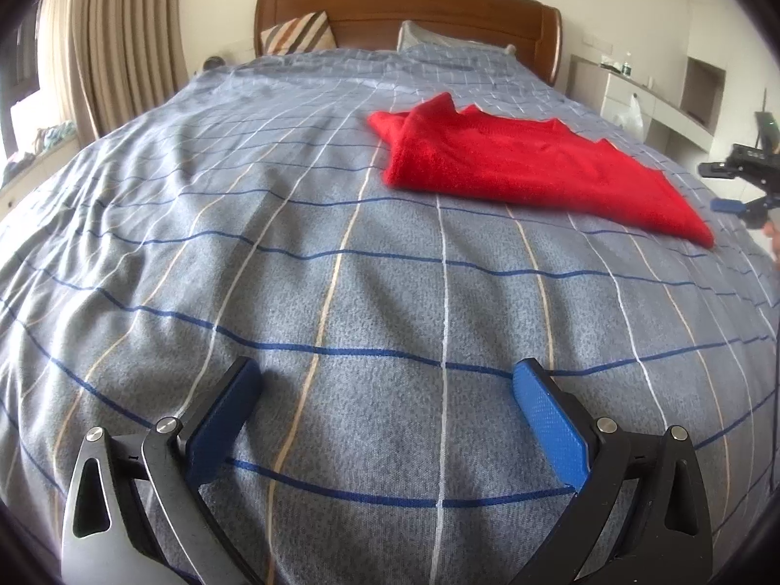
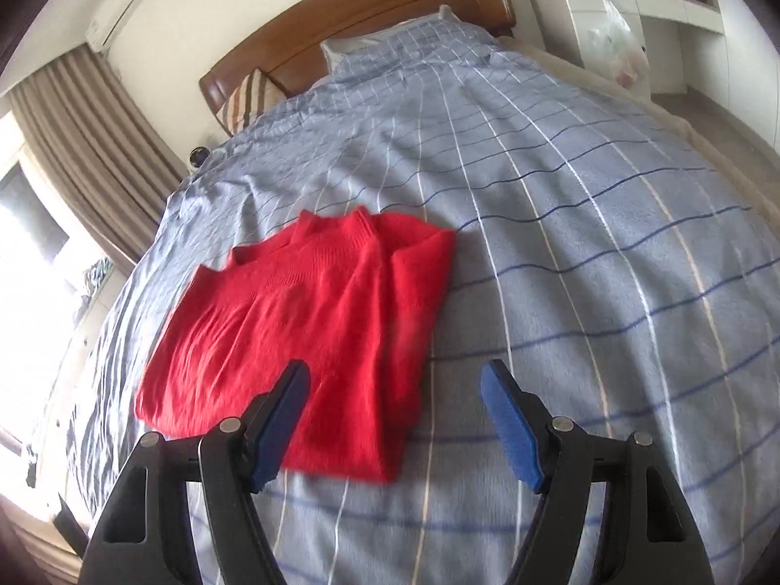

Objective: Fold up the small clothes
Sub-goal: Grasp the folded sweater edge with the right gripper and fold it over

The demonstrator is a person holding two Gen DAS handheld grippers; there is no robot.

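My right gripper (image 2: 395, 419) has its fingers (image 2: 512, 431) apart and empty above the near hem of the red sweater (image 2: 312, 321). My left gripper (image 1: 385, 419), fingers also apart, hangs over bare bed (image 1: 292, 195). The sweater lies half folded on the blanket. Next I'd pinch the near hem at both corners and carry it evenly toward the collar. Layers underneath are hidden; my right view is blurred.

Both wrist views look down along the bed (image 1: 341, 243) toward the headboard (image 2: 360, 19) — sharing the red sweater (image 1: 526, 170).
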